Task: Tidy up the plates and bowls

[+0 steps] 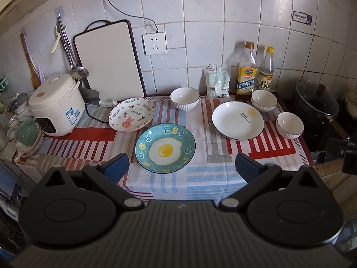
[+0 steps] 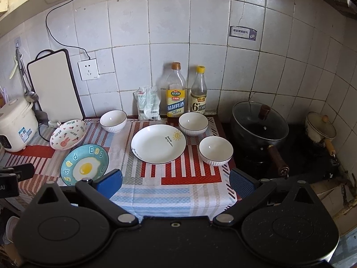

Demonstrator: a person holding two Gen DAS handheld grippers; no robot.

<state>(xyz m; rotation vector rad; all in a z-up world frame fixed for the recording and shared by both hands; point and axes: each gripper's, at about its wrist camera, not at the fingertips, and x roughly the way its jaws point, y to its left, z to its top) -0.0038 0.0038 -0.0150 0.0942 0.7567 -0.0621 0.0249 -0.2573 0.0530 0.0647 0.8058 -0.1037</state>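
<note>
Nothing is stacked yet, so the sorting looks to be at its very start. Both tools hover over the near edge of the counter (image 1: 200, 178), the left gripper (image 1: 181, 165) with its blue pads spread wide and holding nothing, the right gripper (image 2: 176, 181) equally wide apart and empty. Taking the white sun plate (image 2: 158, 144) as the marker: the egg plate (image 1: 165, 148) lies to its left and a little nearer, the bunny plate (image 1: 131, 117) sits further left and behind the egg plate, close to it, though I cannot tell whether their rims touch. One white bowl (image 2: 193, 124) stands just behind the sun plate at its right, a second bowl (image 2: 216, 150) just to its right near the stove-side edge, and a third bowl (image 2: 113, 121) behind it to the left. I would judge the sensible opening is for the left gripper to take the egg plate by its near rim, one pad under and one over, and lift it level. The glazed rims look slippery, so a deep bite matters, and the patterned cloth could drag if a plate is slid rather than lifted. The bowls should nest by rim grips, lowered squarely.
</note>
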